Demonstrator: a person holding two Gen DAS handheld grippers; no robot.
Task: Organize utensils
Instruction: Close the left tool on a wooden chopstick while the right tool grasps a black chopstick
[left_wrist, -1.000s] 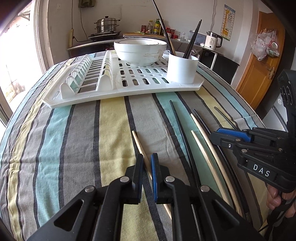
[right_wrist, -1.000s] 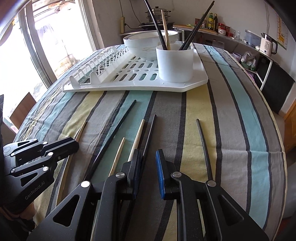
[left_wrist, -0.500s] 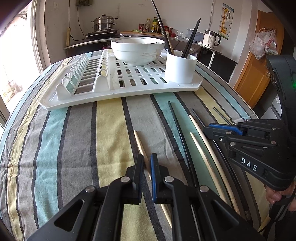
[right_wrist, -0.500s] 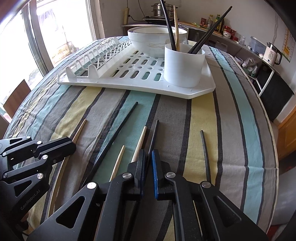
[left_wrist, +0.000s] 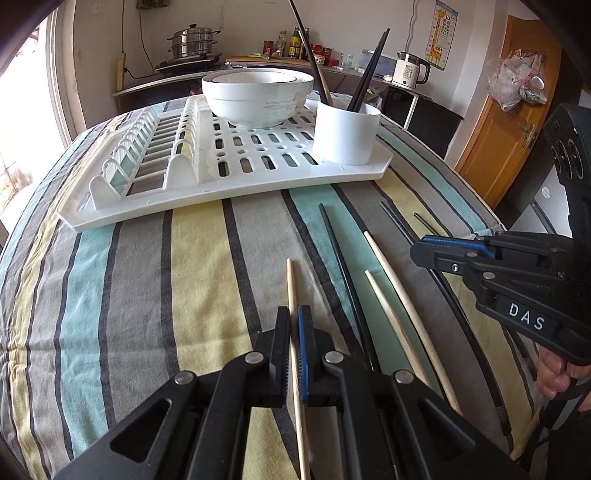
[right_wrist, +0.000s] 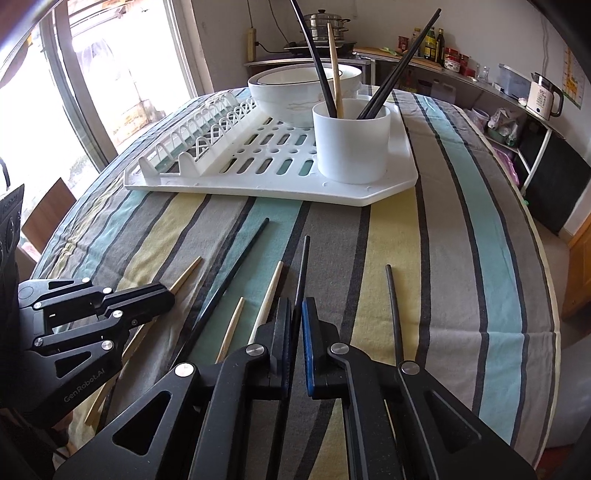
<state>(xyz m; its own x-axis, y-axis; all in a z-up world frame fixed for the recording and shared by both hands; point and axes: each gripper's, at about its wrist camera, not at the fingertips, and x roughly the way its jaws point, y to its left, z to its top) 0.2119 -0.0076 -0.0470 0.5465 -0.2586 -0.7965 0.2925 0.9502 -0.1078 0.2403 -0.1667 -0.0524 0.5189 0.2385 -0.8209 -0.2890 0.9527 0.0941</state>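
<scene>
Both claws clamped on chopsticks lying on the striped surface, short of the white cup.
Left claw pinches a wooden stick, right claw seemingly a black one; thin sticks could pivot, slip, or snag neighbours. Readable: "DAS", "GenRobot.AI".

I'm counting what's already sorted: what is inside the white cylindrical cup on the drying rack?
The white cylindrical cup holds black chopsticks and one wooden chopstick, leaning out. Their lower ends and the cup's bottom are hidden by its wall.
</scene>
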